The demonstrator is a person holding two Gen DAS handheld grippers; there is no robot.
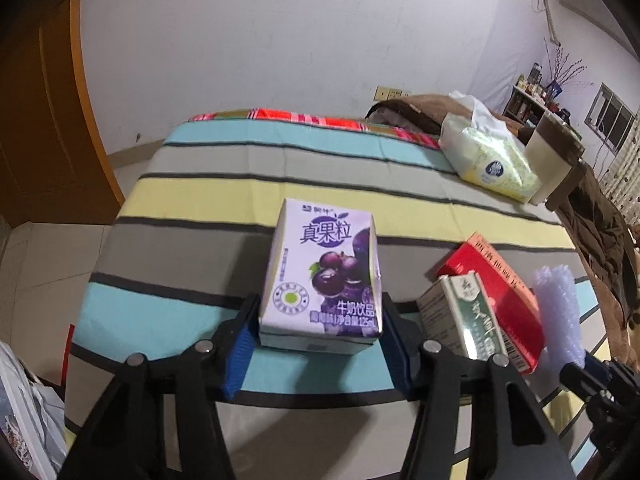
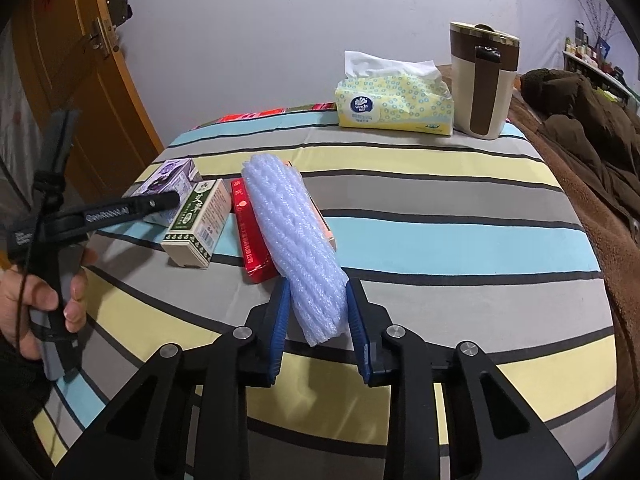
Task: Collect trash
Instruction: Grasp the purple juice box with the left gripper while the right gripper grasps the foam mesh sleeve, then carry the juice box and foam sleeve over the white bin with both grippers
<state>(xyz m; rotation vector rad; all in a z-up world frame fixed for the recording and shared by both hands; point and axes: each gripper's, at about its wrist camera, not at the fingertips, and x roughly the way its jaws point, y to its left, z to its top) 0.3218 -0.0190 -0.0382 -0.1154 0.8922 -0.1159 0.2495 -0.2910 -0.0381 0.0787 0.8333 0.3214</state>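
A purple milk-drink carton (image 1: 320, 272) lies flat on the striped tablecloth (image 1: 192, 248). My left gripper (image 1: 320, 304) has its blue pads against the carton's two sides, shut on its near end. A white foam net roll (image 2: 296, 232) lies across a red box (image 2: 250, 236), and my right gripper (image 2: 318, 286) is shut on the roll's near end. In the right wrist view one of the left gripper's fingers (image 2: 152, 203) reaches over the carton (image 2: 172, 176), held by a person's hand (image 2: 40, 300). A green and white box (image 2: 200, 220) sits between the carton and the red box.
A yellow tissue pack (image 2: 394, 104) and a brown and cream jug (image 2: 480, 80) stand at the table's far edge. Brown clothing and a blanket (image 2: 580, 140) are piled to the right. An orange wooden door (image 2: 60, 60) is on the left.
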